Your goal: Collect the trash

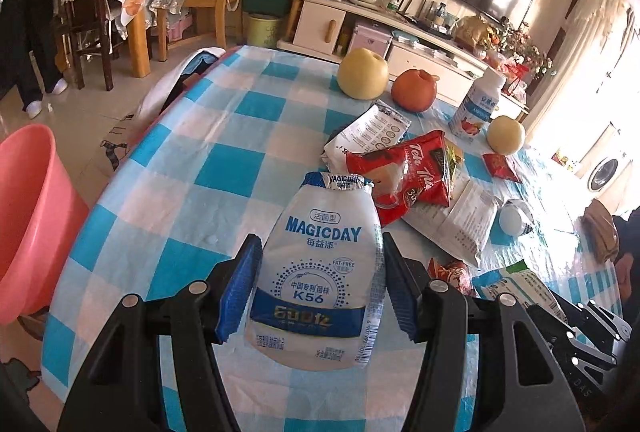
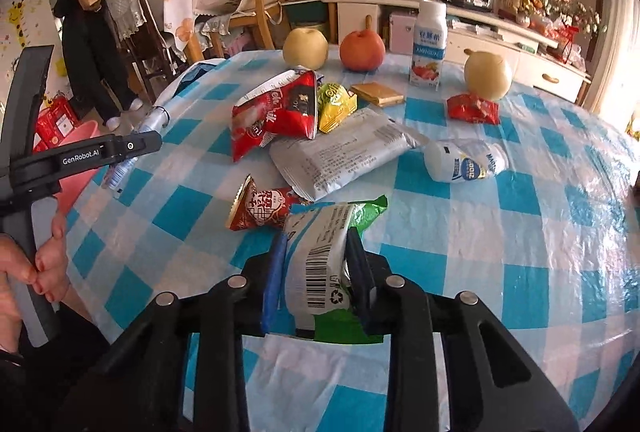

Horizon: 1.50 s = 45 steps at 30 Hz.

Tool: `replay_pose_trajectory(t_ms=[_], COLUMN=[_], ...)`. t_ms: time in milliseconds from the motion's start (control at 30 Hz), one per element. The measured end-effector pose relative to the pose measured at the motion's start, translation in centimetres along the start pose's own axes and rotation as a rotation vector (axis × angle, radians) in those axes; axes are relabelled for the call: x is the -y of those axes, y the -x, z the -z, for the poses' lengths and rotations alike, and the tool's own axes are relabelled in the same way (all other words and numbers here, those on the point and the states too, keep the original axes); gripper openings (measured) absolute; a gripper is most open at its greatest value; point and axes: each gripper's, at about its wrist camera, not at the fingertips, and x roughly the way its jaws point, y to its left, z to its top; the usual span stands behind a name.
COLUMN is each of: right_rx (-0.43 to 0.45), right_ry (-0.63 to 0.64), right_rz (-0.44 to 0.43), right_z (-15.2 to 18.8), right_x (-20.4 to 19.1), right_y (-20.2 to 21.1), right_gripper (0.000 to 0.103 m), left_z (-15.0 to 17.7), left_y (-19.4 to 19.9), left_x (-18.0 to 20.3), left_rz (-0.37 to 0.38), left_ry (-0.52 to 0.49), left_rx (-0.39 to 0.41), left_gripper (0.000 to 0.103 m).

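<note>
Plastic bottle (image 1: pixel 318 272) pinched in left claw (image 1: pixel 320 284), wrapper (image 2: pixel 320 264) in right claw (image 2: pixel 318 272); probably 6 pieces remain on tabletop (image 2: pixel 500 232).

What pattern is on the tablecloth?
Blue and white checks on the tablecloth, clearest in the right wrist view.

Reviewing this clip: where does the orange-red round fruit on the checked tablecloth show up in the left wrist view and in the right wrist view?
Left wrist view: the orange-red fruit sits upper right of centre, at the table's far edge, right of a yellow pear.
Right wrist view: the orange-red fruit sits top centre, between the yellow pear and the upright white bottle.
Shared landmark: the upright white bottle, right of the fruit in both.
</note>
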Motion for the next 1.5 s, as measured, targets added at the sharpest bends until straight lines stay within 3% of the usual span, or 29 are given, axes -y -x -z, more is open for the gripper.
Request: replay_pose_trajectory(t_ms=[267,300,333,467,633,667,733,767,800,1167,1433,1500], right_rx=[0.048,0.057,0.065,0.091,0.064,0.058,0.034,0.037,0.041,-0.062,-0.11,-0.107], right_ry=[0.0,-0.001,-0.001,0.019,0.021,0.014,-0.018,-0.034,-0.046,-0.086,-0.028,-0.004], right_rz=[0.003,0.001,0.004,0.016,0.042,0.039,-0.004,-0.004,0.007,-0.056,0.058,0.065], right_z=[-0.7,-0.9,-1.2,-2.2,-1.5,-1.4,-1.1,-0.9,-0.5,1.7,3.6,3.7], right_x=[-0.9,-1.0,-1.1,-1.7,-1.5,-1.2,-0.4,0.0,0.4,1.2,-0.1,-0.4], right_y=[1.7,1.9,2.2,2.7,1.5,1.3,1.0,1.0,1.1,-1.8,-3.8,-3.9], right_gripper=[0.029,0.024,0.003,0.002,0.002,0.007,0.03,0.058,0.07,0.077,0.077,0.064], left_z=[0.0,-0.1,-0.1,-0.3,-0.3,-0.3,-0.3,-0.3,-0.3,-0.5,-0.5,-0.5], left_y=[0.9,1.0,1.2,1.8,2.0,2.0,2.2,2.3,2.3,2.2,1.8,1.8], left_x=[-0.5,-0.6,-0.7,-1.2,-1.9,-2.2,-2.6,-2.7,-2.7,-2.9,-3.0,-2.9], left_rz=[0.006,0.007,0.008,0.013,0.01,0.01,0.011,0.01,0.009,0.009,-0.003,-0.004], left_ry=[0.013,0.018,0.022,0.04,0.062,0.069,0.082,0.085,0.088,0.094,0.087,0.091], left_rx=[0.022,0.027,0.032,0.051,0.051,0.054,0.058,0.061,0.061,0.058,0.054,0.056], left_gripper=[0.061,0.061,0.061,0.061,0.061,0.061,0.061,0.061,0.061,0.061,0.061,0.061])
